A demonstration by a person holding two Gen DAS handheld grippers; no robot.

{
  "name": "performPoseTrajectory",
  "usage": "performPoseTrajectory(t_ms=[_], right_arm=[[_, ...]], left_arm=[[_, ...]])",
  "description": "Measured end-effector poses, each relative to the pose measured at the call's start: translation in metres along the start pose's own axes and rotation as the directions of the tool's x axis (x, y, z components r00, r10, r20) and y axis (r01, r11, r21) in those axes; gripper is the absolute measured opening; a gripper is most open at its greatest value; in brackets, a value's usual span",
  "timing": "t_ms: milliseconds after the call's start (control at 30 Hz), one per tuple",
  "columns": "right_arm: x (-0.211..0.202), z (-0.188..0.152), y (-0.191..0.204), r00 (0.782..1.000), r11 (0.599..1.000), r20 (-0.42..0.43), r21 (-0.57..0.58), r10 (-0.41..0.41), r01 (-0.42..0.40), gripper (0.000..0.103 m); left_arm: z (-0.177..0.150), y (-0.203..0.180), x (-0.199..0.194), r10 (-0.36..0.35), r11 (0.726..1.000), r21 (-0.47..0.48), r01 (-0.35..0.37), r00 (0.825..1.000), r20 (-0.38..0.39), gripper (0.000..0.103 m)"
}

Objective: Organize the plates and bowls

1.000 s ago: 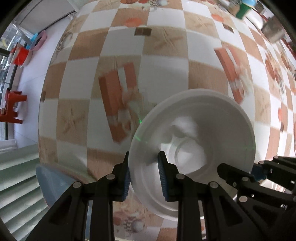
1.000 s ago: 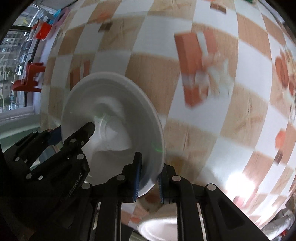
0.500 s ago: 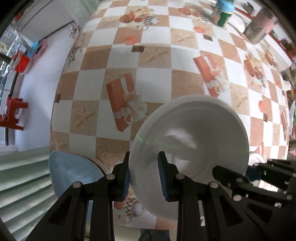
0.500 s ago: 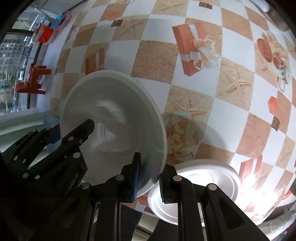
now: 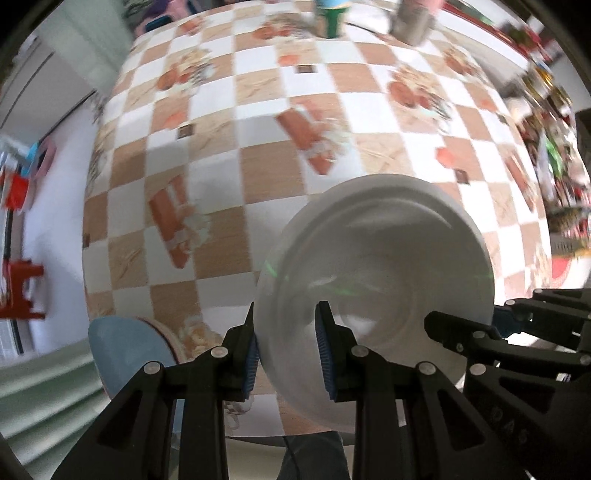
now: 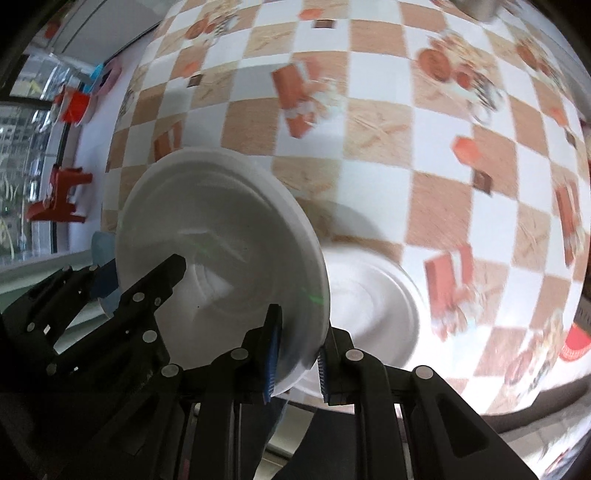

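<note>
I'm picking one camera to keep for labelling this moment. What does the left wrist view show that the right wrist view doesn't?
Only the left wrist view shows the green cup and metal container at the table's far edge. Only the right wrist view shows a second white plate lying on the tablecloth. Both show the white bowl gripped at opposite rims by the left gripper and right gripper, plus the light blue dish.

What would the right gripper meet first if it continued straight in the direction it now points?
Probably the second white plate on the checkered tablecloth, which lies just beyond the white plate that the right gripper grips by the rim. The blur leaves depth uncertain.
</note>
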State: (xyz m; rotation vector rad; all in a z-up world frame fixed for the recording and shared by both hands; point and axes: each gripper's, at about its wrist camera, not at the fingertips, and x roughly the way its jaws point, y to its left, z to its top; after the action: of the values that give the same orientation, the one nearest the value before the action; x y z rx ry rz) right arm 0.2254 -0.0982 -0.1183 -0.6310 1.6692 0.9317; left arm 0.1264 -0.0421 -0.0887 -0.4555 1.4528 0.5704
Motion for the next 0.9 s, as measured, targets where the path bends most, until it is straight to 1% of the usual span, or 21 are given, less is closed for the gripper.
performPoseTrajectory(t_ms=[67,267,400,567,667,800,900], right_arm=[[-0.002,-0.012,-0.002,1.000,1.000,0.003,0.027,0.001,-0.001,0.019],[-0.008,-0.036,-0.026,1.000,0.994,0.009,0.107,-0.004,0.003,0.019],[-0.011,-0.049,-0.046,1.000,0.989,0.009,0.147,-0.012,0.011,0.019],[-0.006,-0.056,-0.059,1.000,0.985,0.001,0.174,-0.015,0.015,0.019],[0.001,-0.056,-0.059,1.000,0.983,-0.009,0.180,-0.014,0.016,0.019],[0.008,-0.056,-0.055,1.000,0.983,-0.016,0.180,-0.014,0.017,0.019],[0.014,-0.055,-0.052,1.000,0.983,-0.020,0.181,-0.014,0.018,0.019]], left_arm=[[0.001,-0.009,0.002,-0.006,1.000,0.030,0.006,1.000,-0.006,0.029],[0.002,-0.039,0.010,-0.007,0.992,0.125,0.010,1.000,-0.027,0.029],[0.000,-0.051,0.018,-0.011,0.988,0.154,0.018,0.999,-0.047,0.029],[-0.002,-0.055,0.031,-0.018,0.988,0.153,0.030,0.997,-0.079,0.029],[-0.004,-0.053,0.038,-0.026,0.990,0.135,0.040,0.995,-0.101,0.029],[-0.007,-0.051,0.042,-0.028,0.991,0.128,0.042,0.994,-0.107,0.029],[-0.007,-0.049,0.043,-0.027,0.991,0.124,0.041,0.993,-0.110,0.033]])
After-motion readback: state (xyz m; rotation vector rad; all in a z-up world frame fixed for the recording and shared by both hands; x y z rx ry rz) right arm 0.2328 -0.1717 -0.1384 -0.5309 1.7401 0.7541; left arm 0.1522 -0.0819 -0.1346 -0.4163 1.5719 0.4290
